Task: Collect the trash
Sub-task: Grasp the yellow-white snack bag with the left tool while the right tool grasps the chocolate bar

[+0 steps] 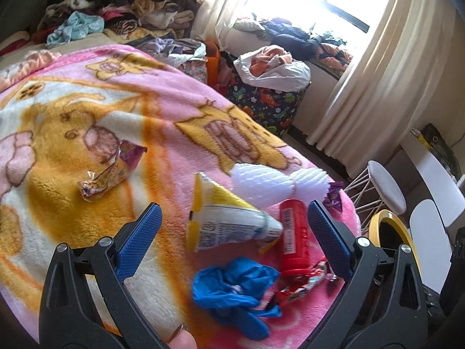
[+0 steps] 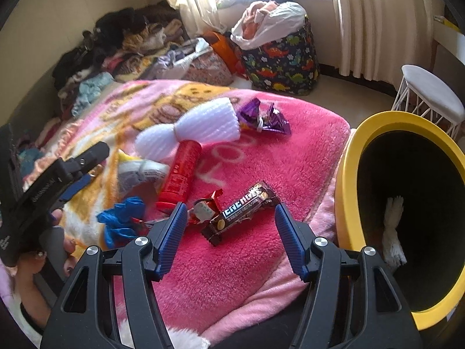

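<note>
Trash lies on a pink blanket [image 1: 72,110]. My left gripper [image 1: 234,209] is open above a yellow-white tube [image 1: 229,218] and a red canister [image 1: 293,235], with a blue glove [image 1: 232,285] just below. A crumpled wrapper [image 1: 113,171] lies to the left, white foam netting [image 1: 276,183] beyond. My right gripper [image 2: 228,212] is open around a brown snack bar wrapper [image 2: 241,206]. A red wrapper [image 2: 203,206] and the red canister [image 2: 180,171] lie left of it, a purple wrapper [image 2: 261,116] farther off. The yellow bin [image 2: 348,174] stands right, with white trash [image 2: 392,232] inside.
A dinosaur-print hamper [image 2: 284,61] with a white bag stands by the curtains. Clothes are piled at the bed's far end [image 1: 116,5]. White stools [image 2: 430,93] stand past the bin. My left gripper also shows at the left of the right wrist view [image 2: 72,180].
</note>
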`<move>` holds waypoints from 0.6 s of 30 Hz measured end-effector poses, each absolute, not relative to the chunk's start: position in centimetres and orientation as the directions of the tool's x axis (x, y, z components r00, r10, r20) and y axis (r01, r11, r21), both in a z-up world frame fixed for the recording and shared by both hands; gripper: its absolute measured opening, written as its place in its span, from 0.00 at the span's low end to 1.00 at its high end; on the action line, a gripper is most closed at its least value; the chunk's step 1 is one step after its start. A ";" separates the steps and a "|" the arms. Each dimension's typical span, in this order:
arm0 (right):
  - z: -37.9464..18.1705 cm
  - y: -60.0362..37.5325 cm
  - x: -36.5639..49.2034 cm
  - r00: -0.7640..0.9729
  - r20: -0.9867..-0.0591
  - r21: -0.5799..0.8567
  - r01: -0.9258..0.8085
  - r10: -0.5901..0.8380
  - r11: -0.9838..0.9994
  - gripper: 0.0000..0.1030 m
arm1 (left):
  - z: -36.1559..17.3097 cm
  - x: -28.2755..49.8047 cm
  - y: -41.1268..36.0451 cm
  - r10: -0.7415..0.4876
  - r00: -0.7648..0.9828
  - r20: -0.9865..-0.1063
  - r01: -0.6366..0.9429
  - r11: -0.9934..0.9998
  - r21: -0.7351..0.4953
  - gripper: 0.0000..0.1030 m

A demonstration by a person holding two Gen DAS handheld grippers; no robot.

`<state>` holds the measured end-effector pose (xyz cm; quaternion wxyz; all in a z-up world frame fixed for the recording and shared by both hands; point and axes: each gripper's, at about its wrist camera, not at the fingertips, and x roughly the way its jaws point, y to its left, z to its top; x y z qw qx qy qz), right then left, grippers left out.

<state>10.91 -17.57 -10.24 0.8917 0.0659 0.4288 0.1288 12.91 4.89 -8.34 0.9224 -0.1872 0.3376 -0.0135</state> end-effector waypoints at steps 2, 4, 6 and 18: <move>-10.7 -17.1 11.5 0.592 -0.762 0.213 -0.156 0.264 0.964 0.55 | -8.8 13.3 5.3 -0.156 0.763 -0.628 -0.108 0.926 -0.361 0.89; -11.1 -16.9 12.1 0.584 -0.773 0.204 -0.138 0.246 0.969 0.52 | -9.3 13.8 5.6 -0.162 0.755 -0.636 -0.107 0.925 -0.364 0.89; -11.6 -16.8 12.6 0.574 -0.786 0.195 -0.122 0.229 0.973 0.52 | -9.6 14.2 5.7 -0.164 0.748 -0.643 -0.107 0.926 -0.361 0.89; -14.1 -16.5 14.9 0.508 -0.832 0.220 -0.070 0.225 0.973 0.30 | -11.8 16.3 6.1 -0.213 0.697 -0.685 -0.099 0.917 -0.386 0.77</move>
